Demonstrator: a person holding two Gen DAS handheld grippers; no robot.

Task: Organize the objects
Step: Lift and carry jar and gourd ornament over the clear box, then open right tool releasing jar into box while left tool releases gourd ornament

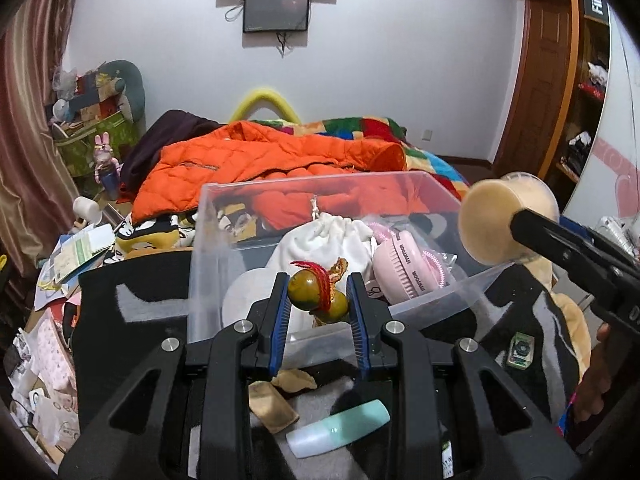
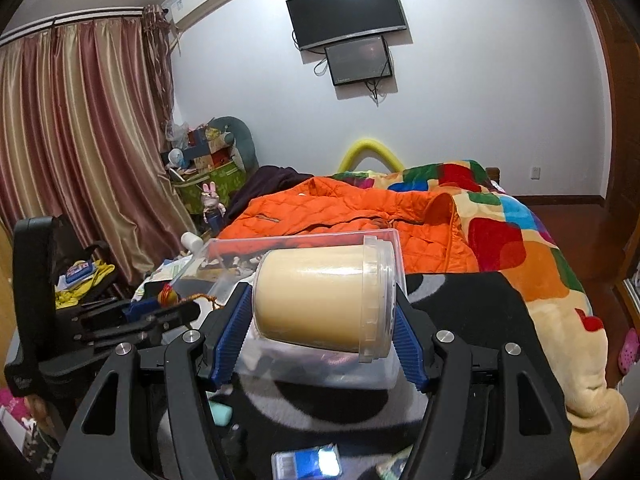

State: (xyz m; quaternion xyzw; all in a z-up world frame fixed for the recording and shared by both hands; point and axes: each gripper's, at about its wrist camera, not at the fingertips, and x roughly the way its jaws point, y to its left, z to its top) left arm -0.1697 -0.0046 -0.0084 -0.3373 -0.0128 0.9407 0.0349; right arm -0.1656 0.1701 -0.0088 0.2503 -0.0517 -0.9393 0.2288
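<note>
Clamping a small gourd charm (image 1: 319, 297) with red cord, left claw (image 1: 319, 300) sits low centre, just short of the clear bin (image 1: 208, 240) ahead. Right claw (image 2: 324, 320) is closed on a cream-filled jar (image 2: 320, 300), long axis crosswise, over the bin's near right corner. Bin already holds white pouch (image 1: 320, 240), pink fan (image 1: 408, 264). Bin floor mostly hidden.

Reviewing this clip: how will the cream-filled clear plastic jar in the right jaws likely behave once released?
The cream-filled clear plastic jar lies sideways in the right gripper, so its round body may roll. It looks full, probably heavy for its size. Smooth walls could slip.
</note>
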